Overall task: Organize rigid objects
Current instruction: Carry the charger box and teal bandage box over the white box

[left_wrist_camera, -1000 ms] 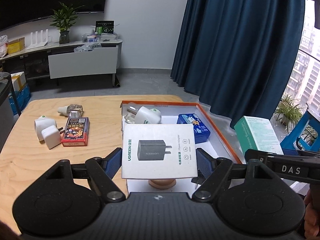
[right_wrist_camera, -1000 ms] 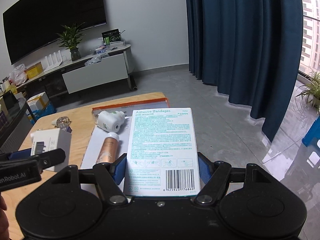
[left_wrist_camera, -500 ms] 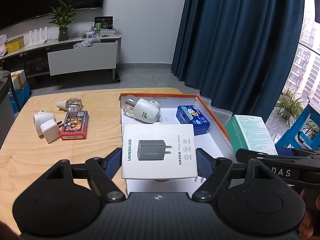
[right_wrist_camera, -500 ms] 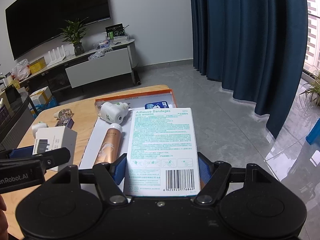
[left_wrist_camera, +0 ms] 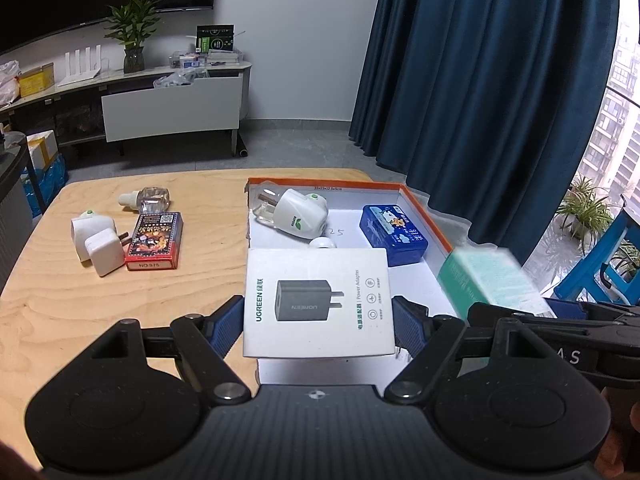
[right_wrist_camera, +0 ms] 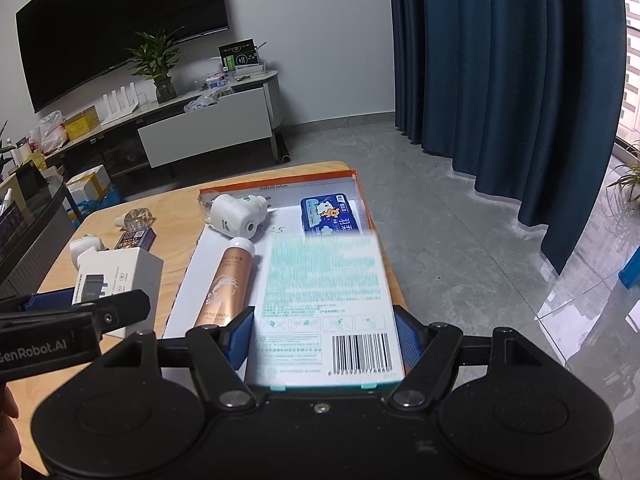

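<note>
My left gripper (left_wrist_camera: 318, 320) is shut on a white power adapter box (left_wrist_camera: 318, 302), held over the near left part of an orange-rimmed white tray (left_wrist_camera: 424, 208). My right gripper (right_wrist_camera: 324, 338) is shut on a teal and white adhesive bandages box (right_wrist_camera: 324, 304), blurred by motion, over the tray's near right side; it also shows in the left wrist view (left_wrist_camera: 488, 280). In the tray lie a white plug-in device (left_wrist_camera: 298, 214), a blue tin (left_wrist_camera: 394, 234) and a copper-coloured tube (right_wrist_camera: 226, 286).
On the wooden table (left_wrist_camera: 80, 312) left of the tray lie a red card box (left_wrist_camera: 154, 242), two white plugs (left_wrist_camera: 98, 242) and a clear bottle (left_wrist_camera: 146, 200). A curtain (left_wrist_camera: 480, 80) hangs beyond the table's right edge. A TV bench stands at the back.
Both grippers have drawn back and risen a little with their boxes; more of the tray shows. The bandages box is now moving and blurred.
</note>
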`<control>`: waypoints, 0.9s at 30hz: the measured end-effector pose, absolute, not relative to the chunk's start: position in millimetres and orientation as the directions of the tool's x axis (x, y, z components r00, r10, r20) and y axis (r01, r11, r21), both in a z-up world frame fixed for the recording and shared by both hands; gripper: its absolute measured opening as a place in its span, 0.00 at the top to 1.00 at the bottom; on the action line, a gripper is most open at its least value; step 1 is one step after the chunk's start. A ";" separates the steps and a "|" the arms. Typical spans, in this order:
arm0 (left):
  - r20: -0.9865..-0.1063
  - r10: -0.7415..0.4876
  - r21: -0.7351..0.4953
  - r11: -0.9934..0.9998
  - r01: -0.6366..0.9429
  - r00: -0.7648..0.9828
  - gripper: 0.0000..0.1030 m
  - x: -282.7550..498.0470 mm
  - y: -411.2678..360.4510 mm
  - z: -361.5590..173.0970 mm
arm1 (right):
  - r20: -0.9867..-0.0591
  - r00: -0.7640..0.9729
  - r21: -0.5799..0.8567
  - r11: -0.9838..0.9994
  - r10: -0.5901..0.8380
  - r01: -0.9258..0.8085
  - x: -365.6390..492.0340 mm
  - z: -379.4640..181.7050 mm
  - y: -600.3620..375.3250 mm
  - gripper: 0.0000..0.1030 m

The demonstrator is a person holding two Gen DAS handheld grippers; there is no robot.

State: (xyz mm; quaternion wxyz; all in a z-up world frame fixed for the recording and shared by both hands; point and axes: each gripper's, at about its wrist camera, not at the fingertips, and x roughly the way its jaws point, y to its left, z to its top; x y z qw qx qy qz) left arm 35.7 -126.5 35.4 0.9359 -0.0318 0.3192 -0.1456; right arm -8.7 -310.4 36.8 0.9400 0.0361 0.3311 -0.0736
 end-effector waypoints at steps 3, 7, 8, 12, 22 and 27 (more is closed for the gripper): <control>-0.591 -0.291 -0.153 0.956 0.250 0.752 0.23 36.0 -127.1 34.2 | -0.633 0.766 0.020 0.987 -0.113 0.162 -7.4 35.7 -310.5 0.18; -0.598 -0.292 -0.153 0.956 0.251 0.747 0.23 36.4 -128.4 31.3 | -0.636 0.764 0.022 0.987 -0.109 0.159 -6.5 33.9 -307.6 0.18; -0.600 -0.294 -0.155 0.955 0.252 0.744 0.23 36.4 -128.5 30.8 | -0.635 0.765 0.022 0.987 -0.108 0.157 -6.1 34.3 -307.0 0.18; -0.602 -0.294 -0.156 0.955 0.251 0.743 0.23 37.4 -128.4 29.6 | -0.631 0.769 0.021 0.988 -0.105 0.152 -5.8 34.4 -307.2 0.18; -0.608 -0.297 -0.157 0.954 0.255 0.736 0.23 38.1 -131.0 27.3 | -0.631 0.769 0.022 0.988 -0.105 0.152 -5.7 34.1 -306.9 0.18; -0.610 -0.299 -0.160 0.953 0.256 0.733 0.23 38.2 -131.1 26.5 | -0.632 0.768 0.023 0.988 -0.103 0.152 -5.2 33.7 -306.1 0.18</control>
